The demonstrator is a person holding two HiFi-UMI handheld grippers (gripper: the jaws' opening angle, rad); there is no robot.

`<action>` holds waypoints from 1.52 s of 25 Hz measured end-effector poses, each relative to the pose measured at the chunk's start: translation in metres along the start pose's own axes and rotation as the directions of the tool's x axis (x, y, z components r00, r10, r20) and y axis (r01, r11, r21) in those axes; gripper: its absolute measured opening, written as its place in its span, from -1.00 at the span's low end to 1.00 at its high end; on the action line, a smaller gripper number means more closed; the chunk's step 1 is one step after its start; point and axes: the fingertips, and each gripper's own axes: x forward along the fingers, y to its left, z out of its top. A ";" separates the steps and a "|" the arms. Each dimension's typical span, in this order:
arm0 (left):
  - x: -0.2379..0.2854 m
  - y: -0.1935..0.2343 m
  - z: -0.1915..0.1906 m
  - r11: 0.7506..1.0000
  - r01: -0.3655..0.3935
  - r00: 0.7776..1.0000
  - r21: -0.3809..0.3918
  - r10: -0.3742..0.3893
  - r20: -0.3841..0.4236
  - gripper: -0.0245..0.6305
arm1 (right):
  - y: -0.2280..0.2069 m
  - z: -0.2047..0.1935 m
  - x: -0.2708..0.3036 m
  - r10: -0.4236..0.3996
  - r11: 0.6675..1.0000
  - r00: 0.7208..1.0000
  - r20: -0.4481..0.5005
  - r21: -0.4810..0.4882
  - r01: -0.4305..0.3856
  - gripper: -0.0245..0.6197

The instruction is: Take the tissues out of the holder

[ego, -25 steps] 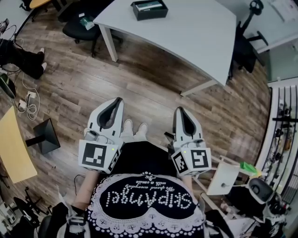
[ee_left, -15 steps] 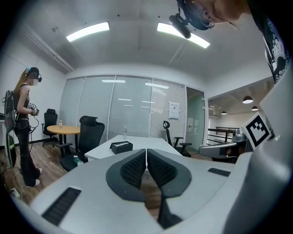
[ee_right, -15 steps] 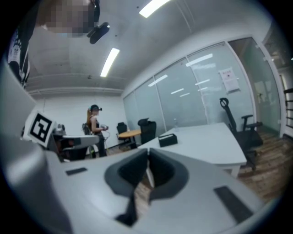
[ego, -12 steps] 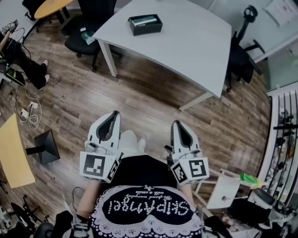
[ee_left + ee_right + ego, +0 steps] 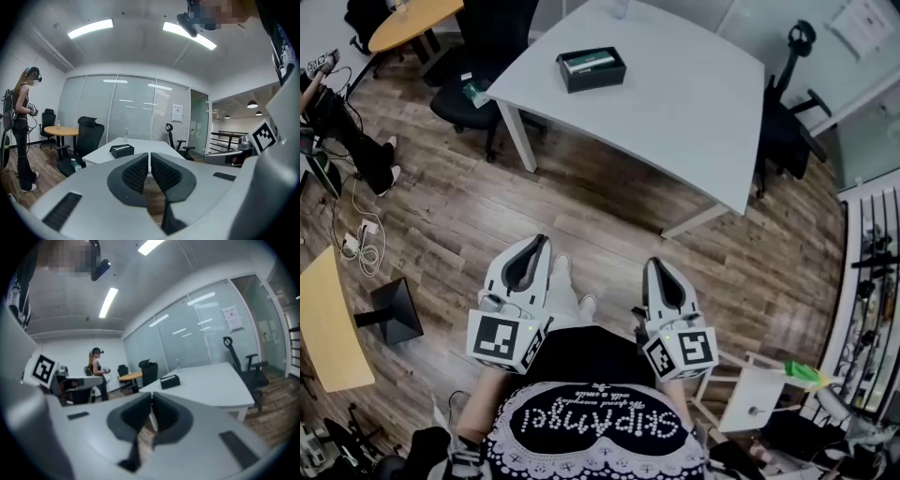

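Observation:
A black tissue holder (image 5: 592, 68) with a pale tissue pack showing in its top stands on the white table (image 5: 675, 84), near the table's left end. It also shows small and far off in the left gripper view as the black holder (image 5: 121, 150), and in the right gripper view as the holder (image 5: 169, 381). My left gripper (image 5: 536, 246) and right gripper (image 5: 657, 266) are held side by side over the wooden floor, well short of the table. Both point toward it, jaws together, nothing between them.
Black office chairs stand left of the table (image 5: 469, 70) and at its right end (image 5: 787, 103). A round wooden table (image 5: 412, 19) is at the far left. A person (image 5: 21, 126) stands at the left. A black monitor stand (image 5: 389, 309) and cables lie on the floor.
The table and holder sit lower and nearer in the head view than a second ago. Both grippers stay shut and side by side, a little lower in the picture.

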 end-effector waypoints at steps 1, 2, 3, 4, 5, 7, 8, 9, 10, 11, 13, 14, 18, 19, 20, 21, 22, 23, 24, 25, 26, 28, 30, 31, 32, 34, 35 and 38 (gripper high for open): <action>0.004 0.004 -0.001 1.000 0.007 1.000 -0.002 -0.007 -0.008 -0.83 | 0.000 0.001 0.006 0.000 1.000 1.000 -0.003 0.001 0.000 -0.81; 0.009 0.008 -0.003 1.000 0.011 1.000 -0.002 -0.011 -0.015 -0.83 | 0.001 0.003 0.014 0.001 1.000 1.000 -0.003 0.002 -0.001 -0.81; 0.014 0.014 -0.003 1.000 0.015 1.000 -0.001 -0.015 -0.020 -0.83 | 0.002 0.005 0.022 0.002 1.000 1.000 -0.002 0.003 -0.002 -0.81; 0.019 0.021 -0.003 1.000 0.017 1.000 0.001 -0.017 -0.023 -0.83 | 0.004 0.008 0.032 0.003 1.000 1.000 -0.001 0.001 -0.003 -0.81; 0.025 0.029 -0.002 1.000 0.017 1.000 0.001 -0.017 -0.026 -0.83 | 0.006 0.011 0.041 0.005 1.000 1.000 0.000 -0.001 -0.005 -0.81; 0.035 0.046 0.000 1.000 0.017 0.999 -0.001 -0.017 -0.032 -0.83 | 0.008 0.019 0.061 0.007 1.000 1.000 0.000 -0.008 -0.007 -0.81; 0.041 0.053 0.002 1.000 0.020 0.999 0.000 -0.020 -0.037 -0.83 | 0.010 0.023 0.070 0.006 1.000 1.000 0.001 -0.012 -0.006 -0.81; 0.046 0.060 0.004 1.000 0.029 0.999 0.003 -0.029 -0.044 -0.83 | 0.012 0.027 0.078 0.006 1.000 1.000 0.003 -0.016 -0.006 -0.81; 0.052 0.065 0.006 0.999 0.042 0.998 0.004 -0.042 -0.052 -0.83 | 0.013 0.031 0.087 0.006 1.000 1.000 0.003 -0.019 -0.006 -0.81; 0.057 0.070 0.007 0.998 0.058 0.997 0.003 -0.057 -0.059 -0.84 | 0.015 0.034 0.094 0.007 1.000 1.000 0.002 -0.022 -0.007 -0.81; 0.069 0.077 0.009 0.996 0.089 0.994 -0.009 -0.090 -0.070 -0.84 | 0.017 0.036 0.108 0.004 1.000 1.000 -0.002 -0.027 -0.005 -0.81; 0.075 0.081 0.011 0.994 0.104 0.992 -0.016 -0.105 -0.073 -0.84 | 0.017 0.037 0.115 0.000 1.000 1.000 -0.003 -0.028 0.000 -0.81; 0.098 0.094 0.023 0.990 0.141 0.988 0.000 -0.141 -0.061 -0.84 | 0.017 0.045 0.137 -0.026 0.999 1.000 0.004 -0.029 0.026 -0.81; 0.102 0.097 0.026 0.989 0.145 0.988 0.005 -0.145 -0.057 -0.84 | 0.016 0.046 0.142 -0.033 0.999 0.999 0.005 -0.027 0.033 -0.81; 0.107 0.099 0.028 0.989 0.149 0.987 0.010 -0.148 -0.055 -0.84 | 0.014 0.047 0.146 -0.041 0.999 0.999 0.004 -0.025 0.041 -0.81; 0.111 0.101 0.029 0.988 0.154 0.987 0.016 -0.152 -0.055 -0.84 | 0.012 0.047 0.149 -0.049 0.999 0.999 0.003 -0.022 0.049 -0.81; 0.114 0.103 0.029 0.987 0.157 0.986 0.023 -0.156 -0.057 -0.84 | 0.010 0.047 0.152 -0.057 0.998 0.998 0.003 -0.018 0.057 -0.81; 0.116 0.105 0.029 0.987 0.158 0.986 0.027 -0.156 -0.060 -0.84 | 0.008 0.047 0.155 -0.065 0.998 0.998 0.002 -0.015 0.065 -0.81; 0.119 0.107 0.027 0.987 0.157 0.986 0.029 -0.155 -0.063 -0.84 | 0.007 0.046 0.158 -0.072 0.997 0.997 0.002 -0.013 0.072 -0.81; 0.121 0.110 0.026 0.988 0.154 0.986 0.028 -0.152 -0.067 -0.84 | 0.005 0.045 0.160 -0.079 0.997 0.997 0.002 -0.010 0.079 -0.81; 0.123 0.113 0.024 0.988 0.152 0.986 0.027 -0.150 -0.072 -0.84 | 0.003 0.045 0.163 -0.085 0.996 0.996 0.003 -0.007 0.085 -0.81; 0.127 0.120 0.023 0.990 0.142 0.987 0.024 -0.139 -0.083 -0.84 | 0.001 0.045 0.170 -0.095 0.995 0.995 0.004 0.000 0.095 -0.81; 0.132 0.126 0.024 0.991 0.132 0.988 0.020 -0.130 -0.089 -0.84 | -0.001 0.045 0.176 -0.101 0.995 0.995 0.000 0.006 0.101 -0.81; 0.134 0.128 0.022 0.991 0.133 0.987 0.019 -0.131 -0.089 -0.84 | -0.002 0.045 0.178 -0.102 0.995 0.995 -0.003 0.008 0.102 -0.82; 0.137 0.130 0.021 0.991 0.133 0.987 0.017 -0.131 -0.088 -0.84 | -0.003 0.045 0.181 -0.102 0.995 0.995 -0.006 0.008 0.102 -0.82; 0.145 0.132 0.019 0.992 0.128 0.988 0.013 -0.126 -0.088 -0.84 | -0.008 0.045 0.186 -0.101 0.995 0.995 -0.013 0.009 0.101 -0.81; 0.149 0.132 0.019 0.992 0.125 0.988 0.011 -0.123 -0.088 -0.84 | -0.011 0.045 0.188 -0.101 0.995 0.995 -0.016 0.010 0.101 -0.81; 0.162 0.131 0.023 0.994 0.113 0.990 0.006 -0.112 -0.082 -0.84 | -0.023 0.047 0.197 -0.098 0.995 0.995 -0.026 0.015 0.099 -0.82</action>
